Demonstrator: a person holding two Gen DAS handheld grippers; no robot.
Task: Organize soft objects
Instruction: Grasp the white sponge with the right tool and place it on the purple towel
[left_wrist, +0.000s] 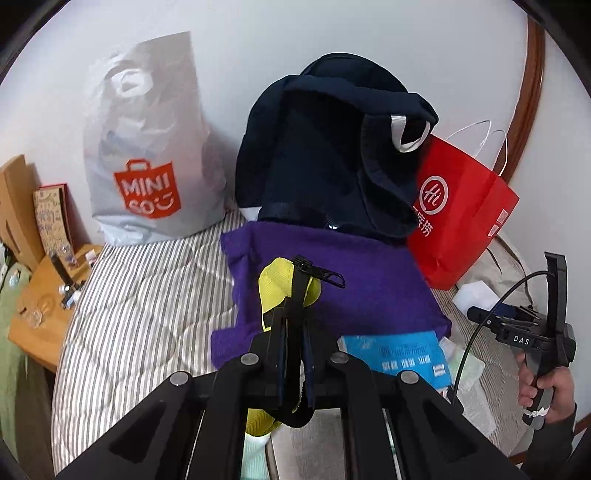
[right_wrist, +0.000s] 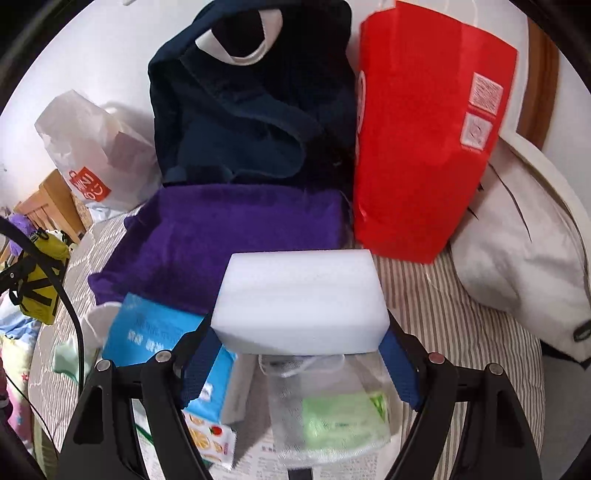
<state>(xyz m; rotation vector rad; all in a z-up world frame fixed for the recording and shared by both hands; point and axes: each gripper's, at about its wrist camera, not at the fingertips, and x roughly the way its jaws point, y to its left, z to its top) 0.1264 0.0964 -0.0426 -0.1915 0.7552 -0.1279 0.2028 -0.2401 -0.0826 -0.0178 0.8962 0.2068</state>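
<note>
My left gripper (left_wrist: 294, 317) is shut on a yellow pouch (left_wrist: 275, 286) with black straps and a zipper pull, held above the folded purple towel (left_wrist: 354, 280). The pouch also shows at the far left of the right wrist view (right_wrist: 40, 275). My right gripper (right_wrist: 295, 347) is shut on a white foam block (right_wrist: 301, 301), held above the bed in front of the purple towel (right_wrist: 229, 229). A dark navy backpack (left_wrist: 332, 162) stands open behind the towel, also in the right wrist view (right_wrist: 243, 110). The right gripper also appears at the right of the left wrist view (left_wrist: 532, 332).
A red paper bag (left_wrist: 461, 218) (right_wrist: 424, 140) leans beside the backpack. A grey MINISO bag (left_wrist: 147, 155) stands left by the wall. A blue packet (right_wrist: 162, 343), a green packet in clear plastic (right_wrist: 343, 421) and a white pillow (right_wrist: 524, 258) lie on the striped bed (left_wrist: 140, 302). A wooden nightstand (left_wrist: 40, 306) is far left.
</note>
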